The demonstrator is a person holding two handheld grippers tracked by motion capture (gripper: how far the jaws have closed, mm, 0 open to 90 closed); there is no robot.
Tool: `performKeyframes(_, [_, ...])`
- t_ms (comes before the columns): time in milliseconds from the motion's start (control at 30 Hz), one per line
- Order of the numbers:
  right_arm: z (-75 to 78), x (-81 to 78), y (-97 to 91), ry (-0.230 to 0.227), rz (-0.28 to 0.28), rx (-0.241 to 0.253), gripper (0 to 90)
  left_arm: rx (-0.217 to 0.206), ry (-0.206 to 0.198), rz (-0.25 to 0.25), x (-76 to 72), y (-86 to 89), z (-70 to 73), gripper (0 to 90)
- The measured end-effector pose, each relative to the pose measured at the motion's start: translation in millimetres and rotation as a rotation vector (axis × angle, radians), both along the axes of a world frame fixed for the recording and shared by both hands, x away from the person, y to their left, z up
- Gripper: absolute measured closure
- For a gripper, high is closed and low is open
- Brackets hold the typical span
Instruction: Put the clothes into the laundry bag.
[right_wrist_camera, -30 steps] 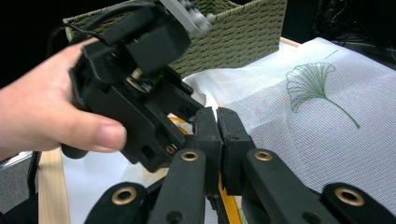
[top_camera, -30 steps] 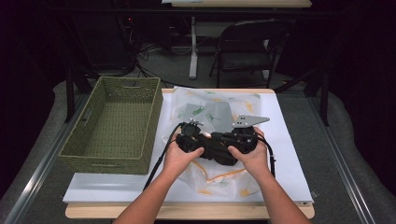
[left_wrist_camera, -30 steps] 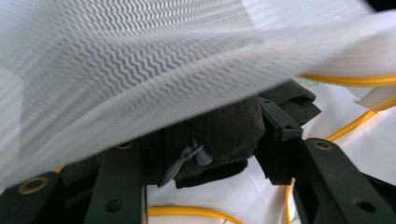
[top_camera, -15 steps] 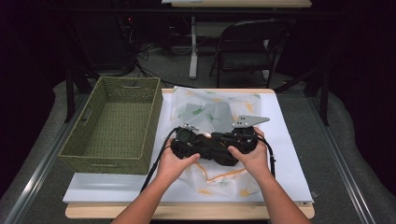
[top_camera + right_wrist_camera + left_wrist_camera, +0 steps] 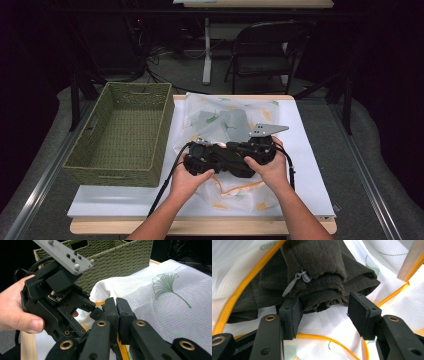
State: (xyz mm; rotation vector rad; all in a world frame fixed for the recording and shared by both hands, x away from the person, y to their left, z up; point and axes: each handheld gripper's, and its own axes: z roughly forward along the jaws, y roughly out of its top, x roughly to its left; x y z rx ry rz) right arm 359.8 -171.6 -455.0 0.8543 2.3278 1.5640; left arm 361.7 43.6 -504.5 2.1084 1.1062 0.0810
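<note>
Tools number two, both sitting at the worktop's (image 5: 310,150) centre over one white mesh bag (image 5: 225,120) with ginkgo prints and an orange zipper (image 5: 239,291). The left tool (image 5: 323,308) is standing released, its pads flanking one folded dark garment (image 5: 324,267) inside the bag, the nearer pad just beside the cloth; its jaws have just been closing a little. The right tool (image 5: 116,315) is staying clenched on the bag's zipper edge. Compared with a second ago, the left hand (image 5: 187,182) has slid slightly toward 9 o'clock. One woven green basket (image 5: 125,132) is sitting at 9 o'clock, touching the bag's side. One folding chair (image 5: 265,50) is standing at 12 o'clock beyond the worktop.
</note>
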Motion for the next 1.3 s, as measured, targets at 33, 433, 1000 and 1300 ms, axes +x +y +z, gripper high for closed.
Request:
performKeyframes(33, [0.0, 0.0, -0.1, 0.001, 0.000, 0.000, 88.4, -0.002, 0.007, 0.002, -0.2, -0.4, -1.5, 46.4])
performKeyframes(433, [-0.4, 0.2, 0.5, -0.003, 0.001, -0.002, 88.4, 0.000, 0.015, -0.007, -12.1, 2.7, -10.0, 46.5])
performKeyframes(1000, [-0.4, -0.6, 0.7, -0.002, 0.002, -0.003, 88.3, -0.003, 0.003, -0.010, 1.2, -13.9, -15.8, 55.1])
performKeyframes(1300, [-0.4, -1.0, 0.6, 0.000, 0.001, -0.004, 88.4, 0.025, -0.019, -0.005, 2.7, -15.4, -18.3, 73.4])
